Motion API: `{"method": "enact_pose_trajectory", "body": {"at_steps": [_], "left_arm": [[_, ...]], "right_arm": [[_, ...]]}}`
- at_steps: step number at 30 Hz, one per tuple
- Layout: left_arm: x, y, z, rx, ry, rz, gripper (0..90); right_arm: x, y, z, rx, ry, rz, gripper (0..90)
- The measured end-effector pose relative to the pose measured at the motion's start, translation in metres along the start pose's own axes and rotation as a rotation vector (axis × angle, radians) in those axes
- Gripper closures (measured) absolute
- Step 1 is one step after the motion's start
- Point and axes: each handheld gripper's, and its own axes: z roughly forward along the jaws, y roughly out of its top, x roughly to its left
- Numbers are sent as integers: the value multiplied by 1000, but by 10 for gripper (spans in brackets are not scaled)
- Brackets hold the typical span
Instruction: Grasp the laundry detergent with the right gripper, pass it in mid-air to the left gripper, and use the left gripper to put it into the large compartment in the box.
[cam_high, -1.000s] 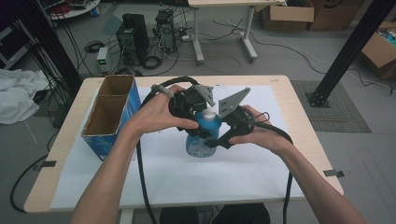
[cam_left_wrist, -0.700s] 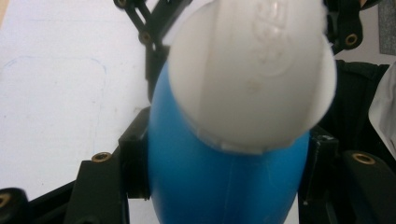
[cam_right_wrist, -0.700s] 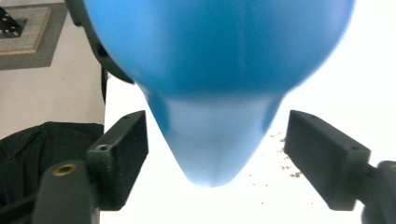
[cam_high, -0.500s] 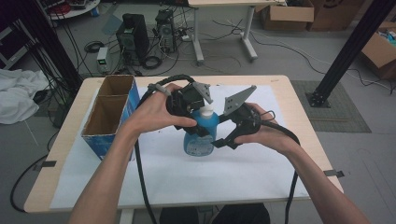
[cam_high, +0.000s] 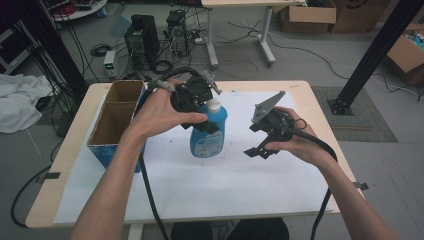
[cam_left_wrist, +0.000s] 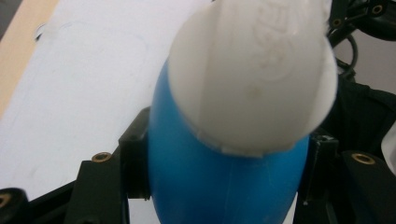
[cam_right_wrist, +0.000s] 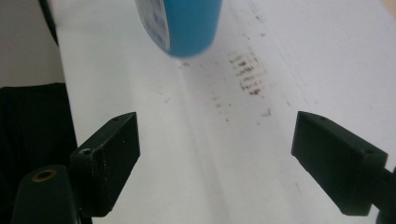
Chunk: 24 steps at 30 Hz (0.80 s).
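Looking down from the high view, you have one blue bottle (cam_high: 207, 132) with a white cap, clamped near its neck in your left hand-held gripper (cam_high: 200, 107) and hanging above the white sheet on the surface (cam_high: 65, 165). Your right hand-held gripper (cam_high: 260, 142) sits apart from the bottle on its right, and its jaws have just been opening, with nothing between them. One cardboard box (cam_high: 117, 117) with two open compartments stands just left of the bottle.

Along the left gripper view, the two black jaws press on the blue body on both sides, just below the white cap (cam_left_wrist: 254, 74).

Along the right gripper view, your jaws stand wide and empty over the paper, and the bottle's base (cam_right_wrist: 184, 28) hangs ahead, clear of the sheet.

The handover to the left looks done; I judge the next move is carrying the bottle left over a compartment, keeping it upright and clearing the box wall.
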Motion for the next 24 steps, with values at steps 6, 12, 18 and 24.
{"method": "enact_pose_trajectory", "body": {"at_steps": [6, 12, 18, 24], "left_arm": [[8, 2, -17, 52, 37, -78, 380], [15, 1, -32, 72, 78, -180, 380], [25, -5, -52, 69, 129, -289, 381], [38, -11, -72, 108, 173, -435, 381]], "right_arm": [[-4, -9, -5, 29, -12, 26, 155], [-9, -17, -9, 61, -40, 50, 157], [-12, -21, -11, 89, -56, 62, 158], [-13, -25, -12, 114, -67, 68, 160]]}}
